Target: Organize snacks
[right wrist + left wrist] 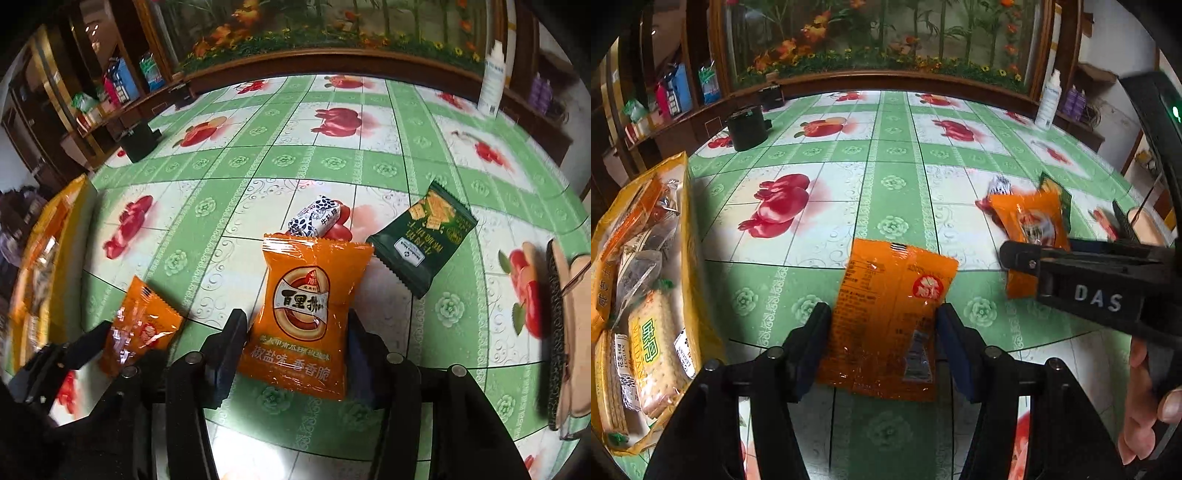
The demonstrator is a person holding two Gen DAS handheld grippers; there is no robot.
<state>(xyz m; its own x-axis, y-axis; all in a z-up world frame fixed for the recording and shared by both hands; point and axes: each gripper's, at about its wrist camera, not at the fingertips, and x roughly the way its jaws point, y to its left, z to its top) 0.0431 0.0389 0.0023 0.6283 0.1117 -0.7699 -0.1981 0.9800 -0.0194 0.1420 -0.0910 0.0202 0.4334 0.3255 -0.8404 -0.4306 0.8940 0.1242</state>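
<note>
Left wrist view gives us what the right one barely shows: the yellow snack bag (646, 295) at the left edge, mouth open, with clear-wrapped biscuit packs and orange packets inside. In the right wrist view that bag (48, 266) is just a blurred yellow strip.

Our left gripper (884, 325) has its jaws about half open, pads against both long sides of an orange packet (886, 317), back face up with fine print and a barcode. It looks gripped. Glossy crinkled film, flat rectangle, crimped ends.

Right wrist view adds the front label of the second orange packet (306, 317): oval logo, white lettering, puffy pillow shape. Our right gripper (295, 350) brackets it at roughly half opening; we cannot tell whether the pads press on it or only flank it. From the left camera the same packet (1030, 225) is half hidden behind the right gripper's black body.

Only the right view shows clearly the dark green cracker packet (424, 240) with serrated edges, lying flat beside it, and the small white-and-blue wrapped candy (314, 219) just behind. Everything sits on a glossy green-and-white tablecloth (258, 162) printed with red fruit.
</note>
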